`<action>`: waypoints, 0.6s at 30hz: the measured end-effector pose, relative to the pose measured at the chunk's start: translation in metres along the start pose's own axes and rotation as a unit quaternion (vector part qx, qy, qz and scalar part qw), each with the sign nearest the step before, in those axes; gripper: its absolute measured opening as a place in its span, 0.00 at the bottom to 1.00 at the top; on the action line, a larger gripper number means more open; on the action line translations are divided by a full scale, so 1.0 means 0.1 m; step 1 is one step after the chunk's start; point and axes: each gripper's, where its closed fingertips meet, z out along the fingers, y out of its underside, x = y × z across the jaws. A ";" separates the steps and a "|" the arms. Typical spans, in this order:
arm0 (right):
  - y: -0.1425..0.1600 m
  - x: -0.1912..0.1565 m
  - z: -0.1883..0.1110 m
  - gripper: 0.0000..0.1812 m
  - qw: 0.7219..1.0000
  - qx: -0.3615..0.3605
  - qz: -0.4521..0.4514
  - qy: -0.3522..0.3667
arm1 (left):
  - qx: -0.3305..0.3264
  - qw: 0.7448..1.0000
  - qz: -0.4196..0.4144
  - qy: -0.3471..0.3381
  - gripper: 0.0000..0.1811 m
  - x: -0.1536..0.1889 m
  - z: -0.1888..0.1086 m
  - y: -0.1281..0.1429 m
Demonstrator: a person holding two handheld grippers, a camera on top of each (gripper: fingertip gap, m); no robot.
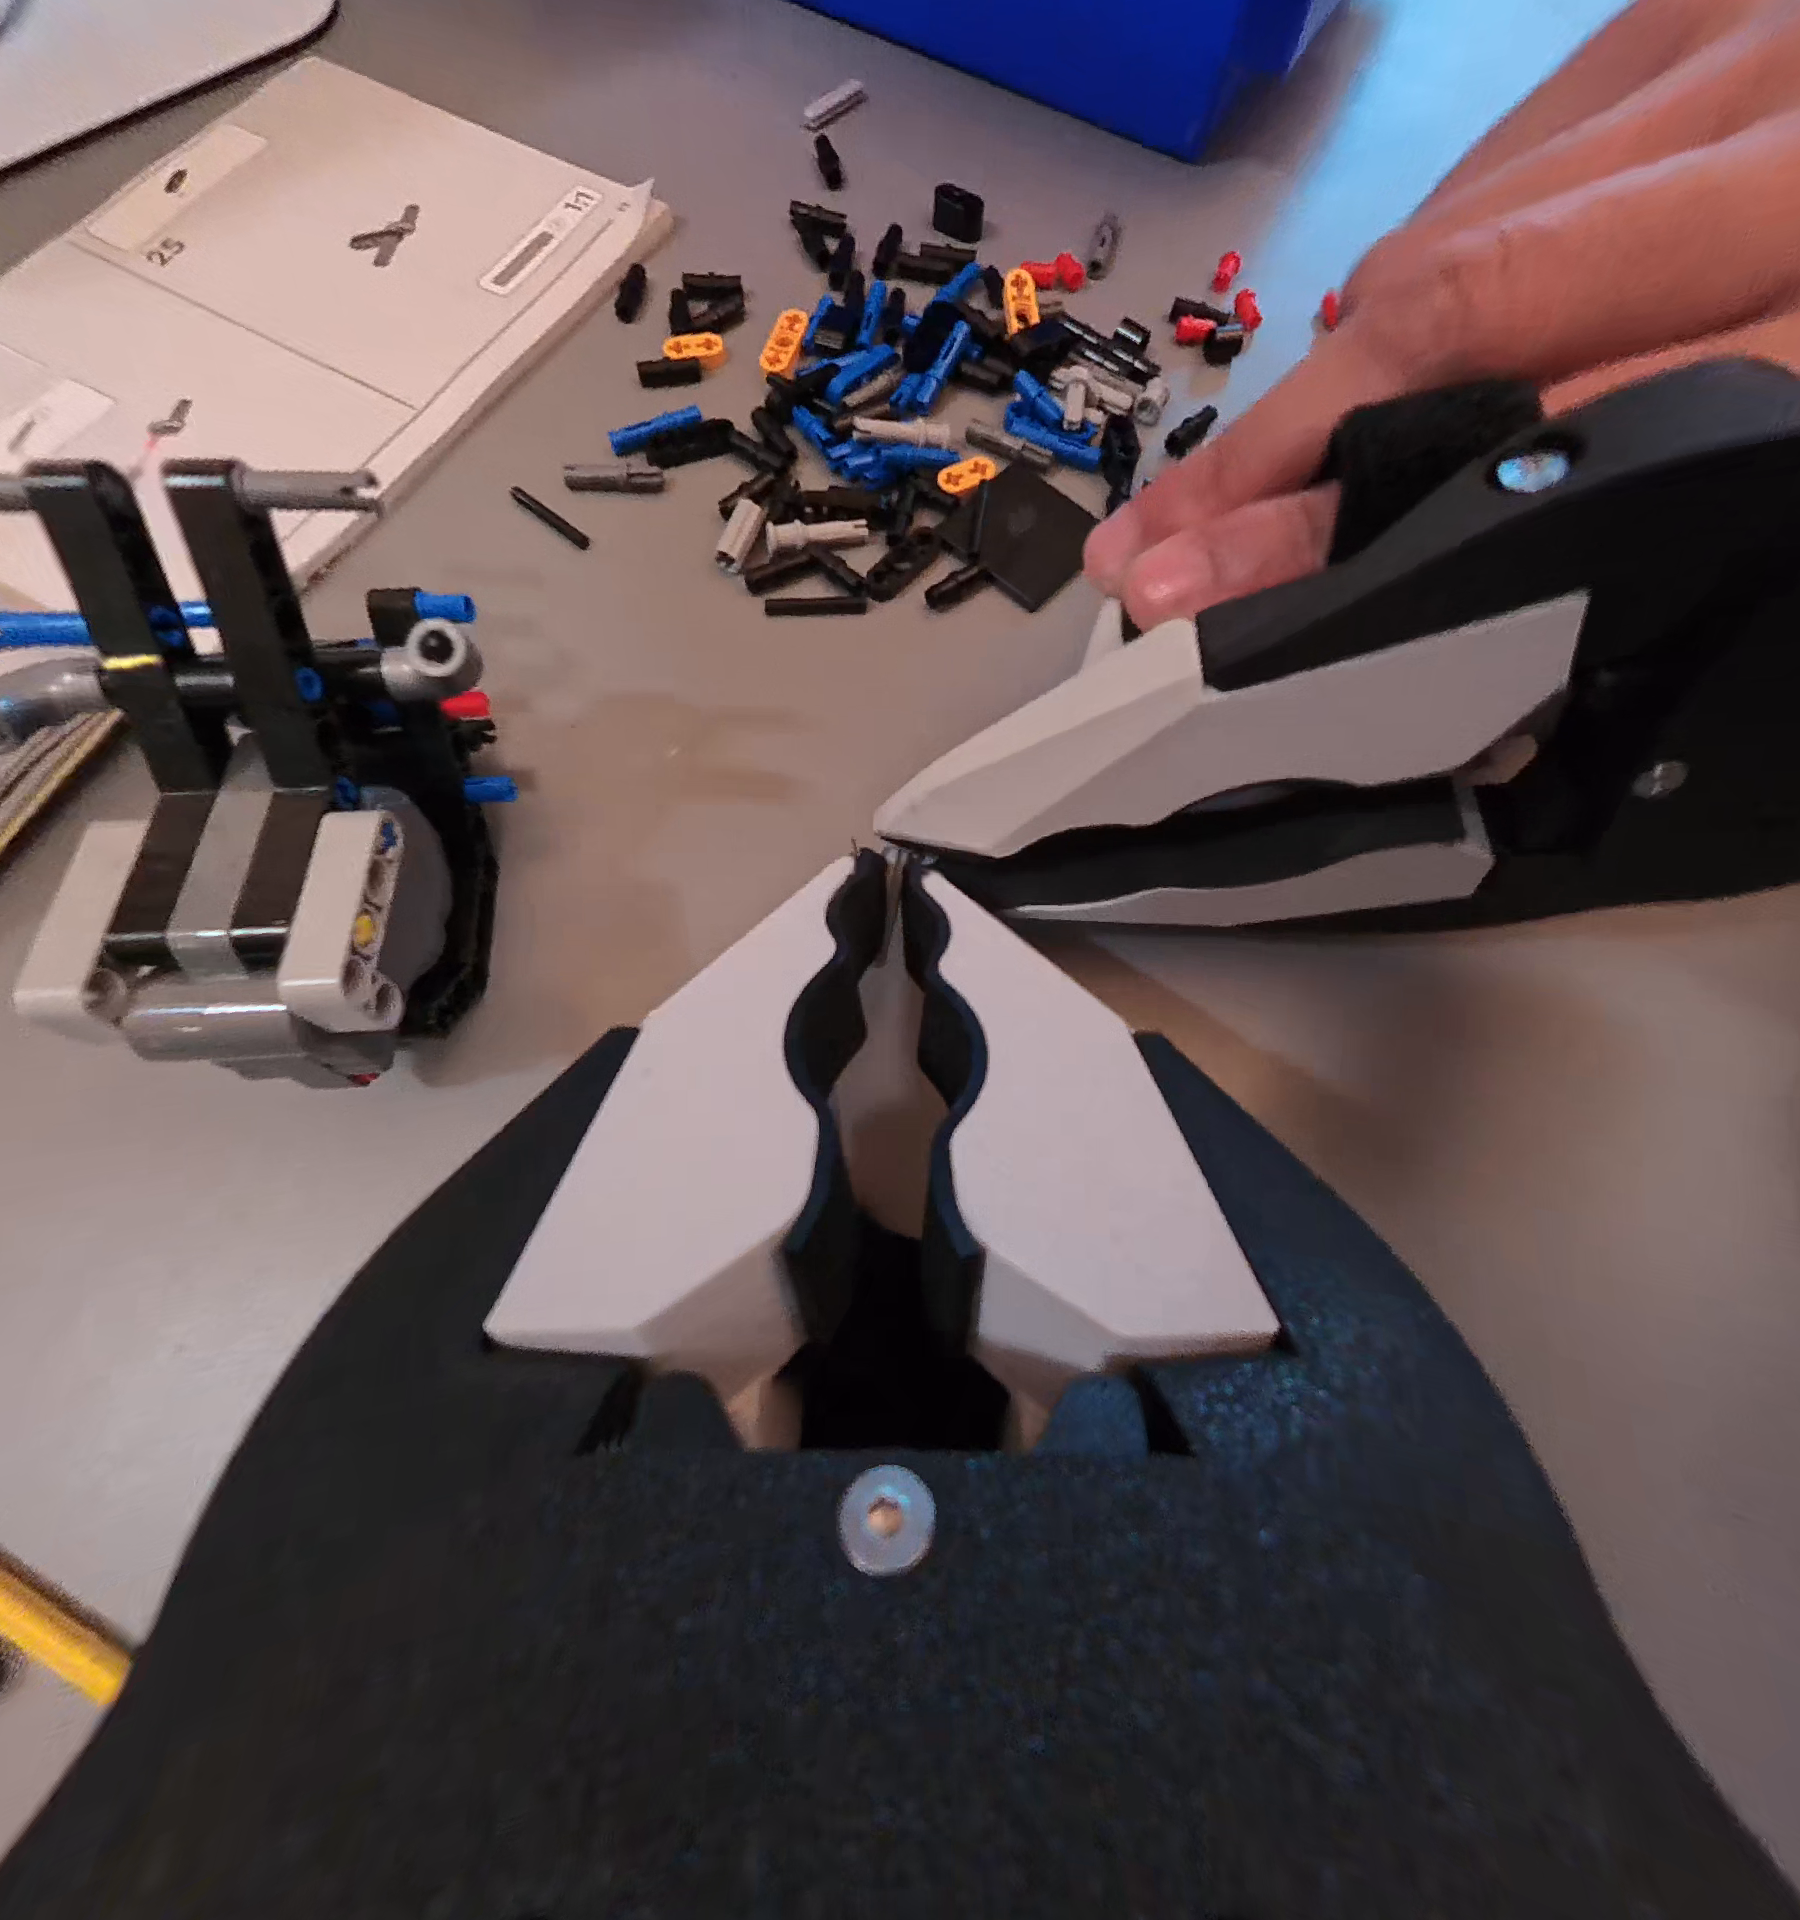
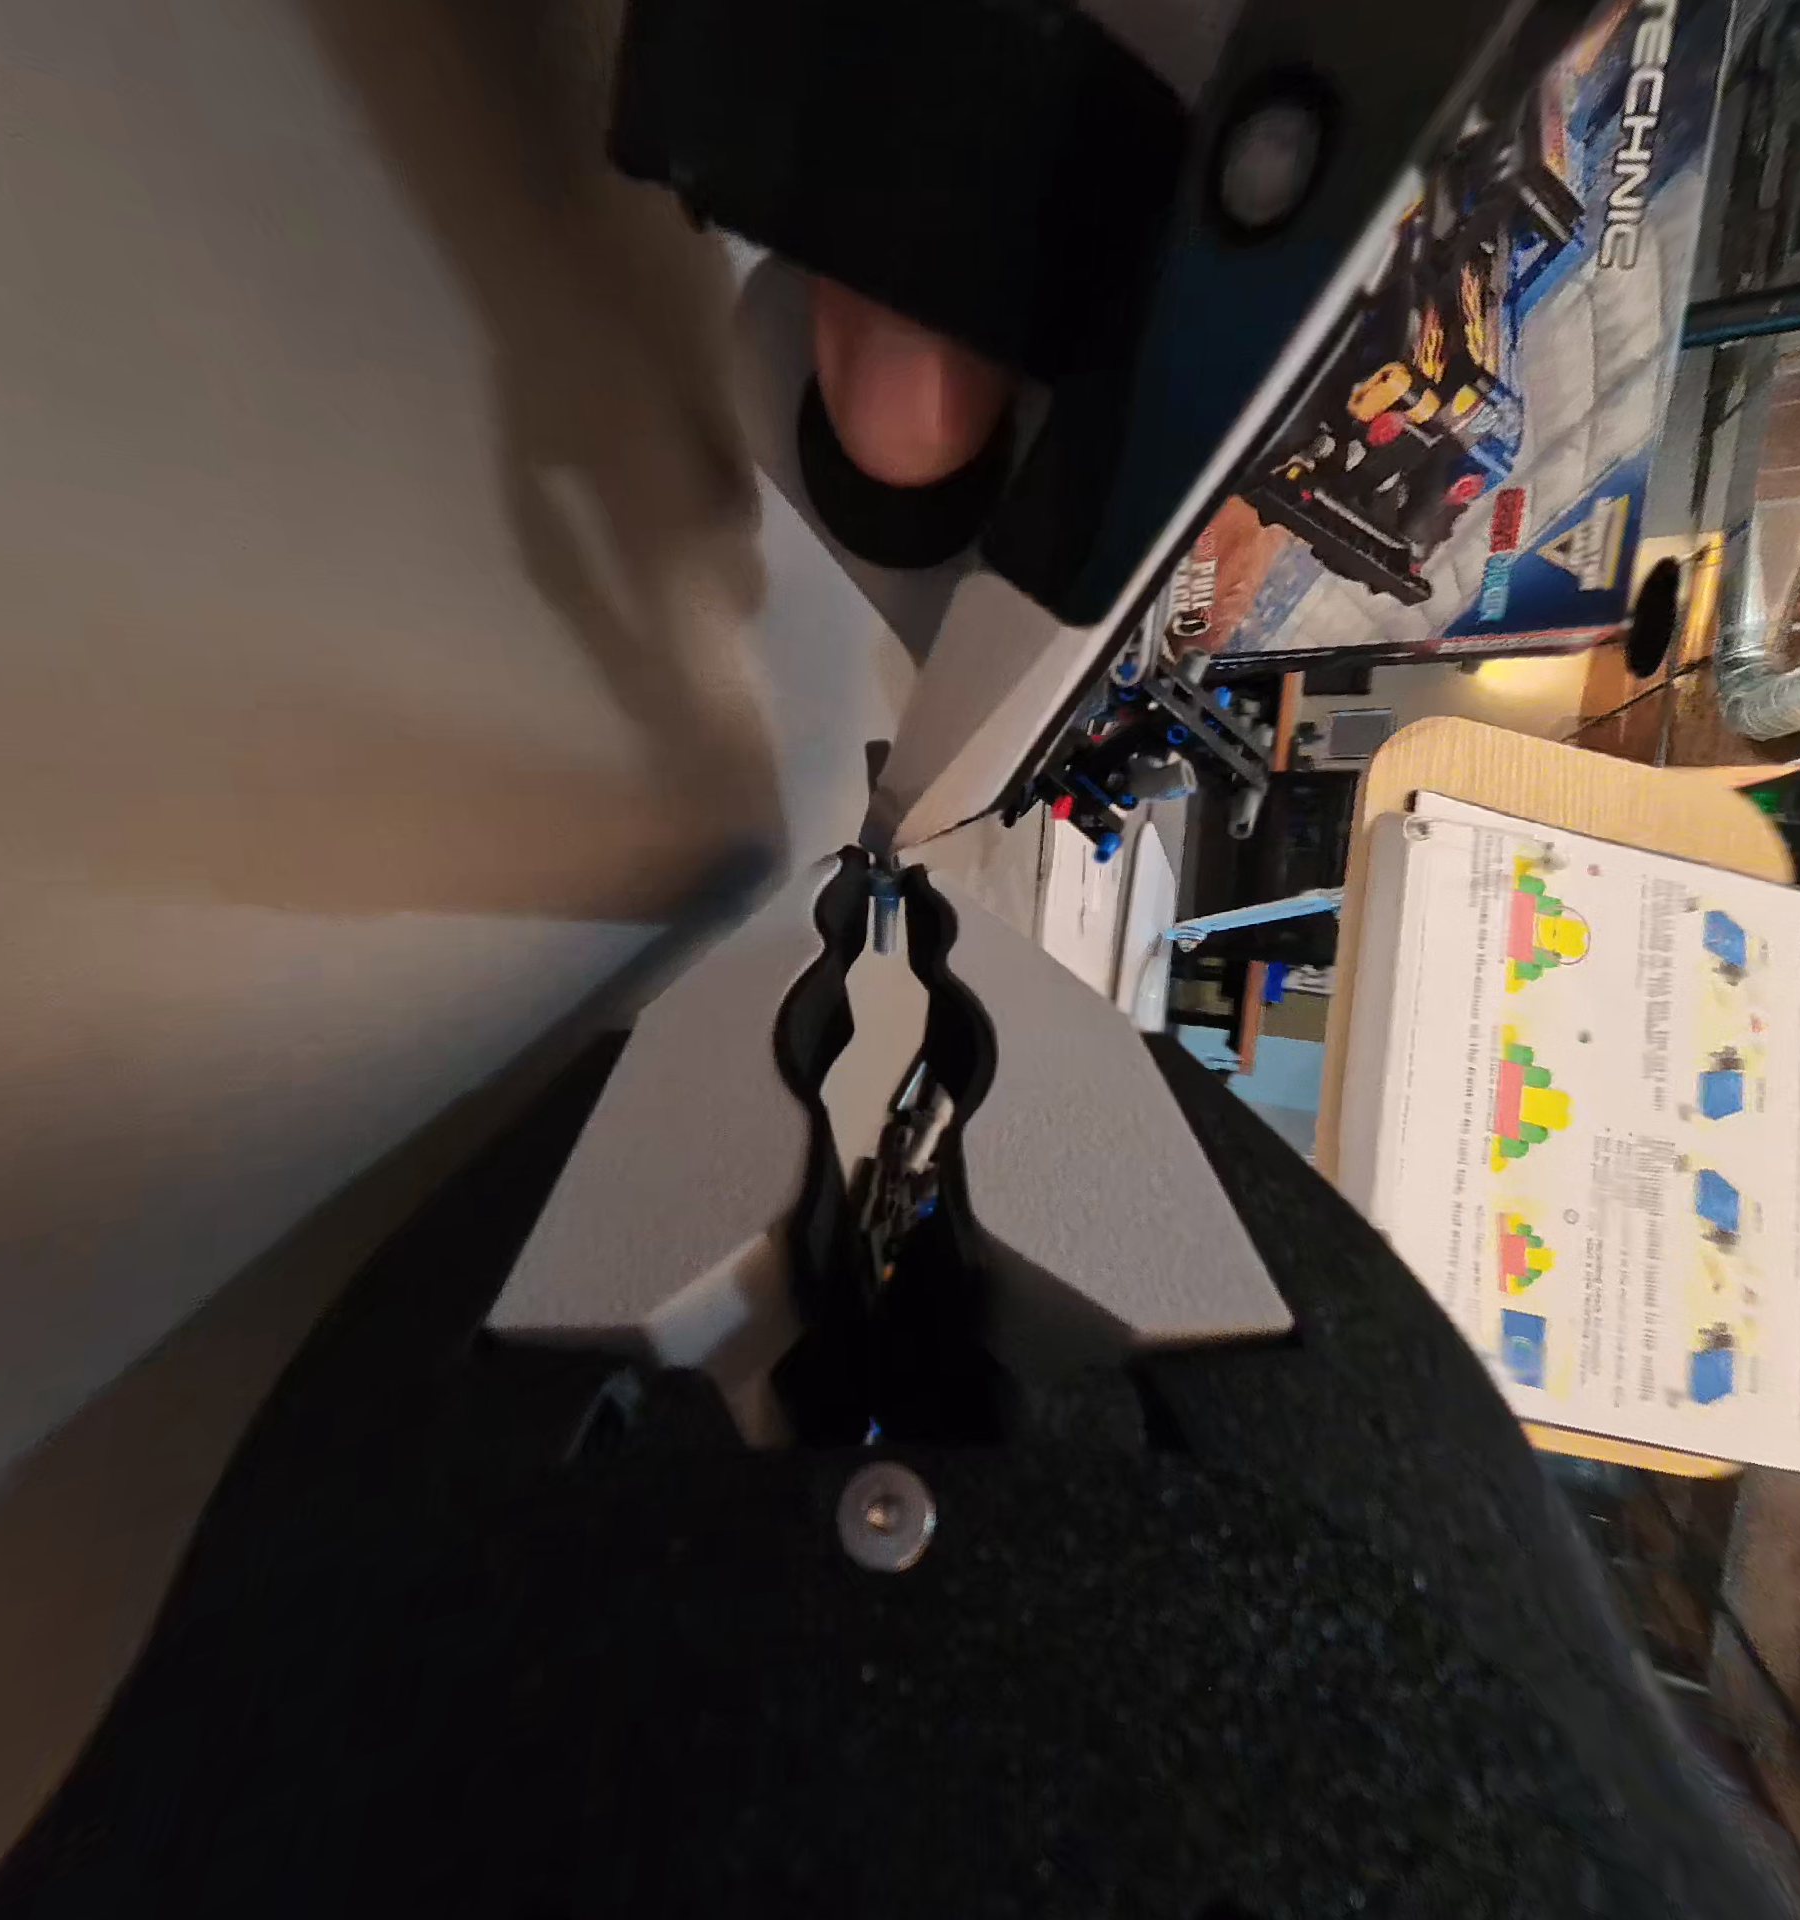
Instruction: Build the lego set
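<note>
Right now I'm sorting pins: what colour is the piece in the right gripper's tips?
Blue pin, clearest in the right wrist view.

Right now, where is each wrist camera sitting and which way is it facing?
Left wrist view: behind the left gripper, looking down at the table, the partly built model, the loose parts pile; a hand holds the right gripper.
Right wrist view: rolled sideways behind the right gripper, pinching a small blue pin; a fingertip shows.
Shared: both grippers' tips meeting; the model.

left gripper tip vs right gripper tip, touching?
Cannot tell. In the left wrist view the left gripper and right gripper tips meet at one point, but no contact or gap shows plainly.
</note>
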 end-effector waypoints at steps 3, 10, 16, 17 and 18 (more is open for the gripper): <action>0.01 -0.03 0.01 0.04 0.999 -0.011 -0.035 0.017 | -0.005 0.999 -0.047 0.020 0.00 0.00 0.03 0.02; -0.02 0.00 -0.02 0.04 0.999 0.005 -0.034 0.031 | 0.006 0.997 -0.061 0.049 0.00 0.02 0.00 -0.02; -0.03 -0.04 -0.01 0.04 0.999 0.018 -0.035 0.024 | -0.008 1.000 -0.008 0.016 0.00 0.03 0.02 0.02; -0.03 -0.03 0.00 0.04 0.999 0.017 -0.036 0.025 | -0.007 1.000 -0.008 0.010 0.00 0.02 0.02 0.02; -0.03 -0.02 0.00 0.04 0.999 0.018 -0.031 0.024 | -0.005 1.000 -0.008 0.007 0.00 0.01 0.02 0.01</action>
